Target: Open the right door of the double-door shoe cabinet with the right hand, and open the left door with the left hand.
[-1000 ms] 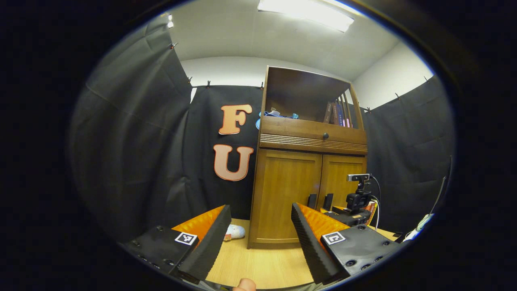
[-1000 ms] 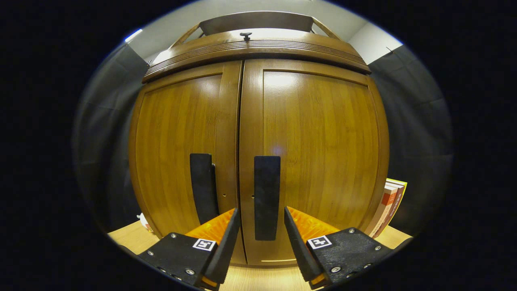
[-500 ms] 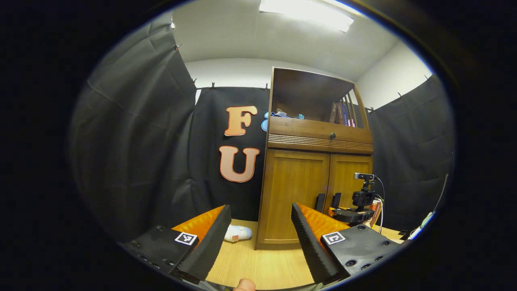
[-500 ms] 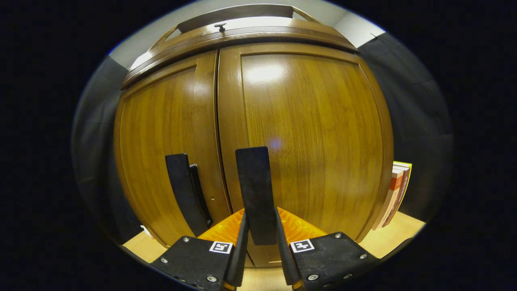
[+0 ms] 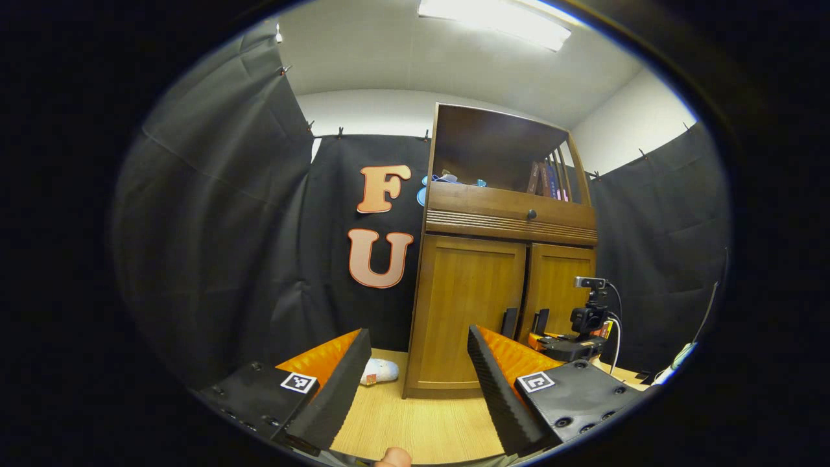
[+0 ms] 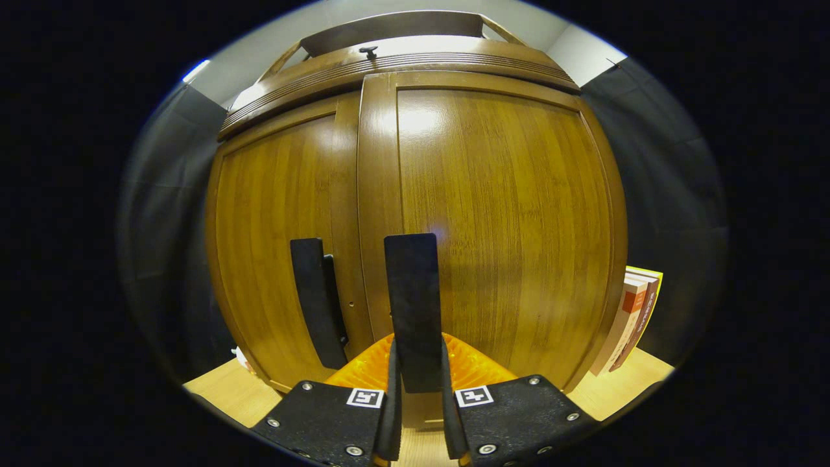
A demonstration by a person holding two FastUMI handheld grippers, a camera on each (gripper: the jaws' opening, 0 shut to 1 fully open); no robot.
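pale wood-grain floor (image 5: 421, 428) under black cloth walls, white ceiling with a bright strip light (image 5: 496, 16) overhead. against the back cloth, a tall brown wooden shoe cabinet (image 5: 502, 259) with an open shelf on top, a drawer with a dark round knob (image 5: 532, 213), and two doors below. a small white soft object (image 5: 379, 371) on the floor at its left foot; a few upright books (image 6: 632, 321) at its right side.

left gripper (image 5: 415, 363) well back from the cabinet, jaws spread wide, holding nothing. right gripper (image 6: 418, 402) up close at the doors, seen farther off in the left gripper view with a small black camera on top; jaws narrowed, both fingers pressed on the flat black vertical handle of the right door (image 6: 413, 305). right door (image 6: 506, 214) slightly proud of the left door (image 6: 279, 227) along the centre seam. left door's black handle (image 6: 314, 298) untouched, just beside.
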